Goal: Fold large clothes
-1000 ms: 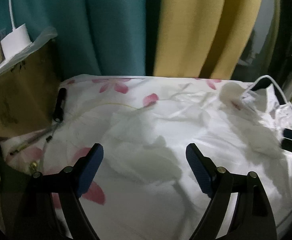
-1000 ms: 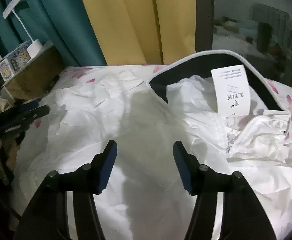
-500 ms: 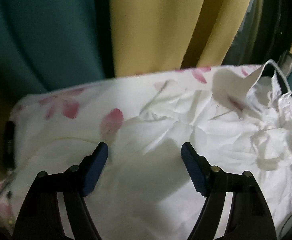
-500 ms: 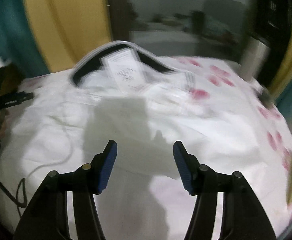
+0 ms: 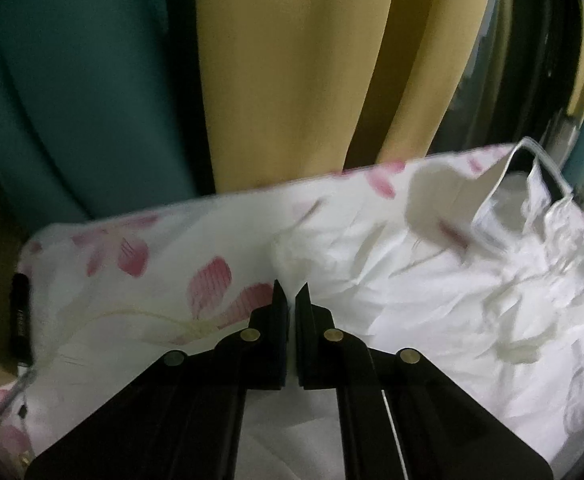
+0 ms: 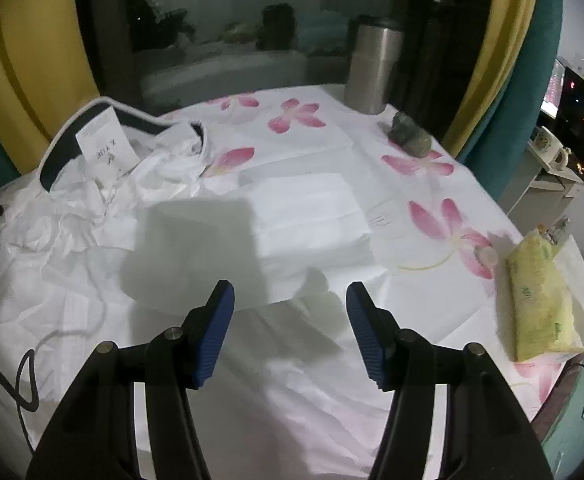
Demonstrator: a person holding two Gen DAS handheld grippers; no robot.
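A large white garment [image 6: 104,248] lies crumpled on a table covered by a white cloth with pink flowers [image 6: 432,224]. Its dark collar with a paper tag [image 6: 106,146] is at the far left in the right wrist view. In the left wrist view the garment [image 5: 432,280] spreads to the right. My left gripper [image 5: 291,292] is shut at the garment's left edge; thin white fabric seems pinched between the pads. My right gripper [image 6: 290,312] is open and empty above the garment's right part.
A yellow tissue pack [image 6: 540,300] lies at the table's right edge. A steel cup [image 6: 372,68] and a small stone [image 6: 410,136] stand at the back. A black pen-like tube [image 5: 21,316] lies at the left. Teal and yellow curtains [image 5: 292,80] hang behind.
My left gripper has closed from wide open and shifted left toward the garment's edge. My right gripper has swung right, stays open, and now faces the table's right side.
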